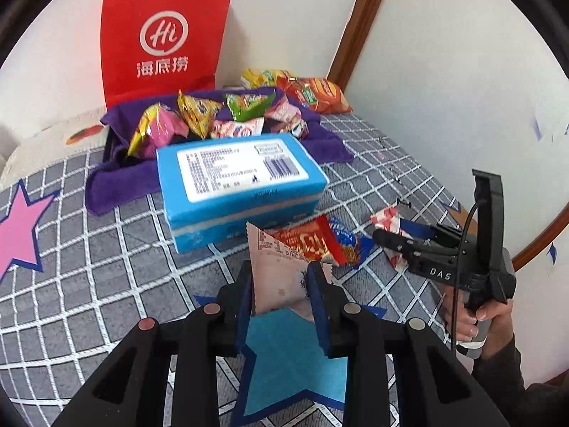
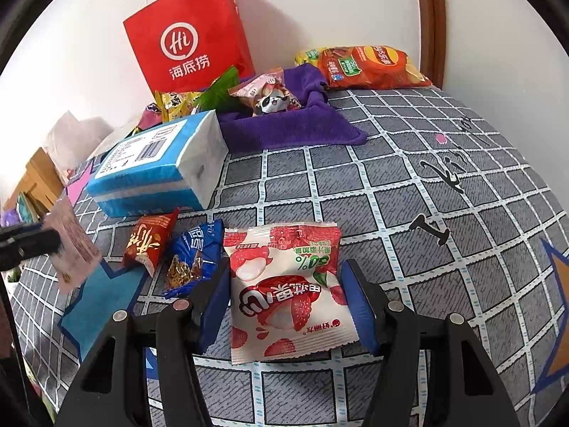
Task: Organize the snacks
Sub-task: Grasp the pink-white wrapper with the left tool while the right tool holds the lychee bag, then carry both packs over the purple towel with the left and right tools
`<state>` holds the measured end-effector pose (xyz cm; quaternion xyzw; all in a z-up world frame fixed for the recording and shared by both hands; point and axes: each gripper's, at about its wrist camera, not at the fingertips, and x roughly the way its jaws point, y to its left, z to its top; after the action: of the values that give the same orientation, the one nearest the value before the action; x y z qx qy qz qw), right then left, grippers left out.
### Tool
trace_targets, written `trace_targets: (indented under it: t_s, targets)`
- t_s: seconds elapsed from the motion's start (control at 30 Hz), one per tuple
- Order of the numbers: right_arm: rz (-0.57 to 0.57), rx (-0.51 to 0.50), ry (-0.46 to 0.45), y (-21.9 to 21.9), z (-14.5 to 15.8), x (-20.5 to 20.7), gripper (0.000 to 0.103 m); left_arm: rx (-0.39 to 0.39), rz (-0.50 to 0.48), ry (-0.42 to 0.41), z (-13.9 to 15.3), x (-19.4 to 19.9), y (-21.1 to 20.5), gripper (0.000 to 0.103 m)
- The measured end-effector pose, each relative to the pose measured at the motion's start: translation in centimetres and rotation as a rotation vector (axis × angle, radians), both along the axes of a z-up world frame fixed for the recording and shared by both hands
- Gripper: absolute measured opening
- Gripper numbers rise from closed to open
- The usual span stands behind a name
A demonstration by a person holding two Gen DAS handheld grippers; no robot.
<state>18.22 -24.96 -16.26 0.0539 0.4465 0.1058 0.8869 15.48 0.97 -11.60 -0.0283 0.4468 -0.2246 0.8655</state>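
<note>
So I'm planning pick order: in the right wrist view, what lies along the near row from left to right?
Pale pink packet in the left gripper → red packet → blue packet → lychee candy bag, between the right gripper's open jaws.
</note>
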Motion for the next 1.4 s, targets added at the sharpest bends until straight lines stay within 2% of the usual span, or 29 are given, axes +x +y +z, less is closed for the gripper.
trace_targets:
  t_s: [0.1,0.4,0.73,1.17,1.4]
  targets:
    - [0.0,-0.003,0.002,0.1,0.9,0.3,0.06,-0.004,0.011,-0.015,1.0,0.3,0.3,0.028]
    - [0.025,-0.032,-0.1,1.5,7.5,2.1,0.06,0.001,0.084,-0.059,4.4,2.8,1.1,0.028]
    - [0.047,-0.025,-0.186,3.3,14.2,7.9,0.059,0.031,0.146,-0.12,8.1,7.6,1.4,0.028]
    - [0.11,-0.02,-0.207,6.3,18.2,16.3,0.059,0.024,0.188,-0.117,9.2,14.3,1.3,0.028]
    - [0.094,-0.021,-0.192,7.2,17.8,20.8,0.059,0.01,0.203,-0.114,8.6,17.6,1.3,0.026]
